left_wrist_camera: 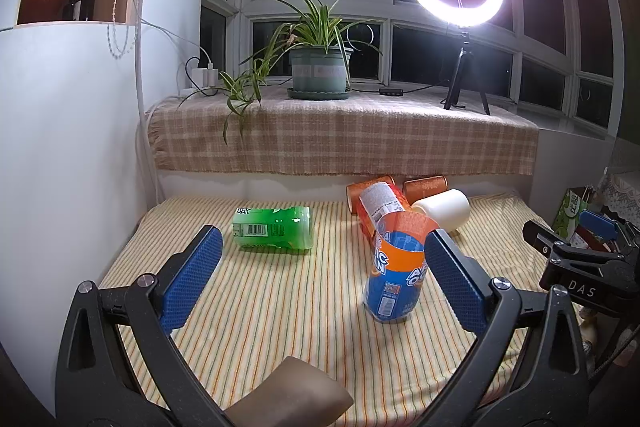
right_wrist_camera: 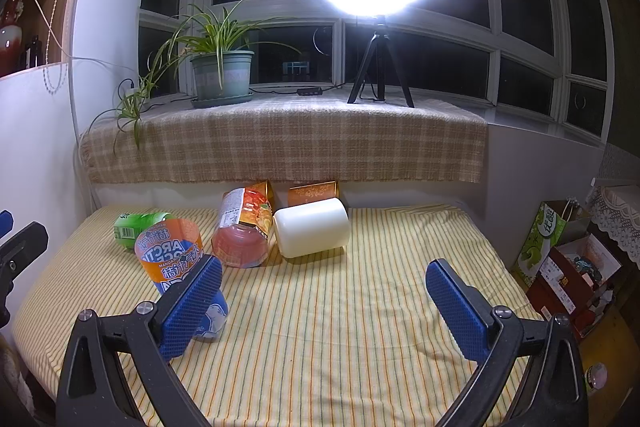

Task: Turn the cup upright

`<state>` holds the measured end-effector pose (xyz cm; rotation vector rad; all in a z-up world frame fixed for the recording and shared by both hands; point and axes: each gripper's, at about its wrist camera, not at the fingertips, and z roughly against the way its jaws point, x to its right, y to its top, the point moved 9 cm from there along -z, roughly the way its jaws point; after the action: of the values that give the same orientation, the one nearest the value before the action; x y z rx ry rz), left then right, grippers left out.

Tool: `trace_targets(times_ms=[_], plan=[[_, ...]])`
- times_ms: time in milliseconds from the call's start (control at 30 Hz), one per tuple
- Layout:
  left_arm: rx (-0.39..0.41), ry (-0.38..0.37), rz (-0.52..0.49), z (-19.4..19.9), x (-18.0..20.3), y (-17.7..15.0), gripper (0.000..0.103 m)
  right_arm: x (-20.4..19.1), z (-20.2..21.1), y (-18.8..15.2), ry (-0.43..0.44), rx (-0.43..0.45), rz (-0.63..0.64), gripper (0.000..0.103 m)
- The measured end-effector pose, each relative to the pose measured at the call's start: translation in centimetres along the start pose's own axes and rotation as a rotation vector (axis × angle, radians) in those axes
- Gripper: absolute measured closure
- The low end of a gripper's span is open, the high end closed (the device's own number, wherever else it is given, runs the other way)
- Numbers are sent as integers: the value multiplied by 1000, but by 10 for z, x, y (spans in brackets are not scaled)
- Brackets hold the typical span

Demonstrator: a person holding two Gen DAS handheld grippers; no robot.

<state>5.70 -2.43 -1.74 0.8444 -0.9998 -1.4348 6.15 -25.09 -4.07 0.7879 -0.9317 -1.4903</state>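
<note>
On striped cloth (left_wrist_camera: 280, 307), upright blue-orange cup (left_wrist_camera: 396, 267), left view alone shows brown block (left_wrist_camera: 292, 395)

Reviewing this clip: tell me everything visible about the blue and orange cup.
The blue and orange cup looks like a cut-off drink bottle: thin clear plastic wrapped in a printed label, orange band above blue. It stands open end up, leaning slightly, on the striped cloth. Both tools are open and apart from it; the left tool has it just inside its right finger. Nothing else appears to touch it.
</note>
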Motion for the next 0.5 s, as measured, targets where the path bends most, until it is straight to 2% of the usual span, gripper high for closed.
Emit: trace_targets(times_ms=[500], plan=[[17,15,-4,1,-3,6,1,-1,2,1,-2,1,0,0]])
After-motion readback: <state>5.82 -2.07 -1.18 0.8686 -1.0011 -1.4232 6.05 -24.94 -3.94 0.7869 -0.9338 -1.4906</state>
